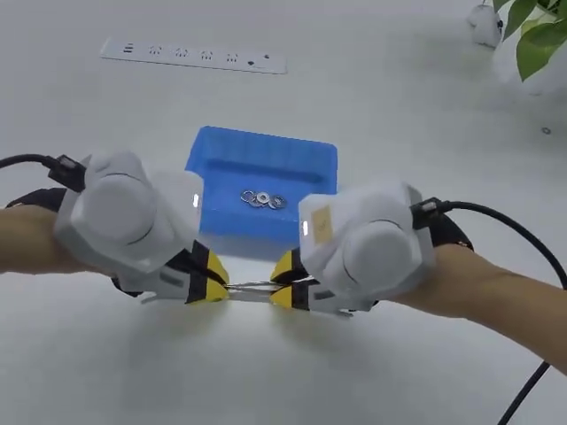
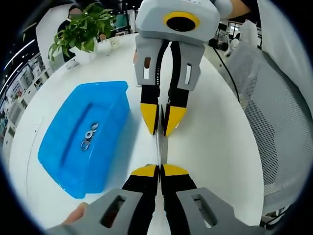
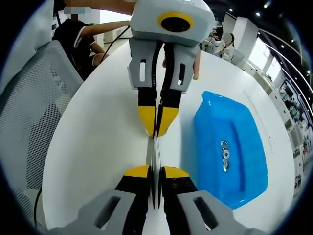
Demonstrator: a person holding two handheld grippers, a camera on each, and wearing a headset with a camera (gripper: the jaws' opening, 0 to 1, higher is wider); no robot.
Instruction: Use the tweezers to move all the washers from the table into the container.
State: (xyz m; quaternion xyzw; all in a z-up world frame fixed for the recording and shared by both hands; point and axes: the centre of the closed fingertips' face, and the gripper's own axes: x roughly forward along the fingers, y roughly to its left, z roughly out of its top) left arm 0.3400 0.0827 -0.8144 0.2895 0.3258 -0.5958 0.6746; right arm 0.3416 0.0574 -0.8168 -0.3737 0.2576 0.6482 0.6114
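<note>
Head view: steeply down, close above left gripper (image 1: 211, 285) and right gripper (image 1: 288, 290). Gripper views face each other along the tweezers (image 1: 251, 286); all share the container (image 1: 257, 150) alongside.

A long white plastic power strip (image 1: 193, 55) lies on the far side of the white table (image 1: 399, 115). A green leafy plant (image 1: 536, 35) in a white pot (image 1: 485, 25) stands at the table's far right.

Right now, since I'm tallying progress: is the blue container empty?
No, a small cluster of washers lies on the floor of the blue container.
</note>
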